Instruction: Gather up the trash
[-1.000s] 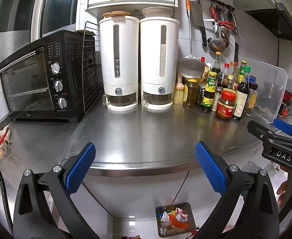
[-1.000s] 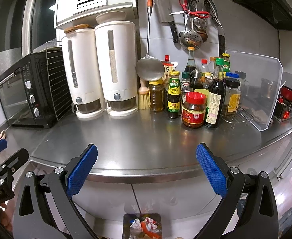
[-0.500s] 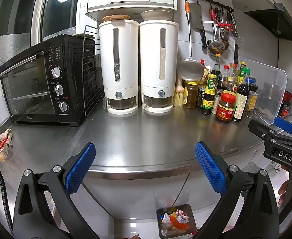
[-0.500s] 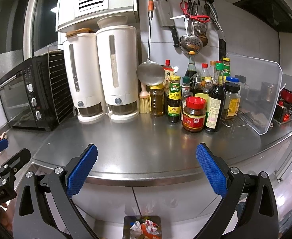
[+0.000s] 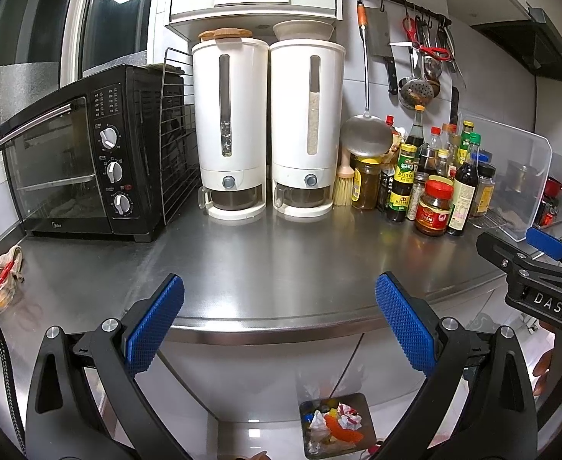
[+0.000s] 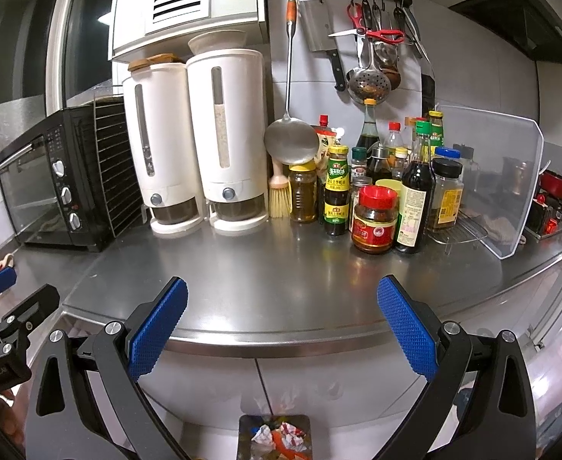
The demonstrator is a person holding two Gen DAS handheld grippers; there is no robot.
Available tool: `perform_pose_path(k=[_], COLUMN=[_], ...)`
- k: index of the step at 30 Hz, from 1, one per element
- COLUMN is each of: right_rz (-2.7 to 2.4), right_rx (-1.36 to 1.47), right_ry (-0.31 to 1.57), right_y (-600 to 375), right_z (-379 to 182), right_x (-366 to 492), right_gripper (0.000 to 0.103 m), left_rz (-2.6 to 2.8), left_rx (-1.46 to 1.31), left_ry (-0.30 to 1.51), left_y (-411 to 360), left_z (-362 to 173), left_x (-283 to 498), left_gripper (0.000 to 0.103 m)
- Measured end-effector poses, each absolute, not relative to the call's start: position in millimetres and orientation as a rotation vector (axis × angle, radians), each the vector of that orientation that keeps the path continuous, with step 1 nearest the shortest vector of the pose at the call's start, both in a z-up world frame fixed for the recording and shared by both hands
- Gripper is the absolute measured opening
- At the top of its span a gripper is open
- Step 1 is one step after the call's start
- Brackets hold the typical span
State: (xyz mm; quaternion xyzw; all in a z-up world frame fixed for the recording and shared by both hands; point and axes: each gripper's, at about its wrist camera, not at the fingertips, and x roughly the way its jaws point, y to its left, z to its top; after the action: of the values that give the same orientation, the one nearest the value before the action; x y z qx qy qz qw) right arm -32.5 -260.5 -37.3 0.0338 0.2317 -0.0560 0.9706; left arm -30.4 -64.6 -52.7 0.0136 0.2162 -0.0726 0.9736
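Both jaws wide above trash (image 5: 334,421).

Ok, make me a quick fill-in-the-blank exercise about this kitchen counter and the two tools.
1. Both the left tool and the right tool are ____ and hold nothing.
2. The trash bin stands on the ____, below the counter edge.
3. The black oven stands to the ____ of the two white dispensers.

Missing words: open; floor; left

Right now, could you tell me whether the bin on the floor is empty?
Not empty: the bin holds crumpled white paper and an orange scrap.
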Motion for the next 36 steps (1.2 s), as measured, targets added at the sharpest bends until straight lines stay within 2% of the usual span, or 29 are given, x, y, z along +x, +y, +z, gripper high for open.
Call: perform_pose_path(k=[36], right_rz=[-0.112], right_rx=[0.085], right_ry=[0.488], right_y=[-263.5], right_z=[-44.2], right_x=[-29.5], right_gripper=[0.1], left_rz=[-0.086], left_rx=[0.036], left_ry=[0.448], left_y=[-65.1], left_z=[-59.8], left_x=[-26.1], left_gripper=[0.095])
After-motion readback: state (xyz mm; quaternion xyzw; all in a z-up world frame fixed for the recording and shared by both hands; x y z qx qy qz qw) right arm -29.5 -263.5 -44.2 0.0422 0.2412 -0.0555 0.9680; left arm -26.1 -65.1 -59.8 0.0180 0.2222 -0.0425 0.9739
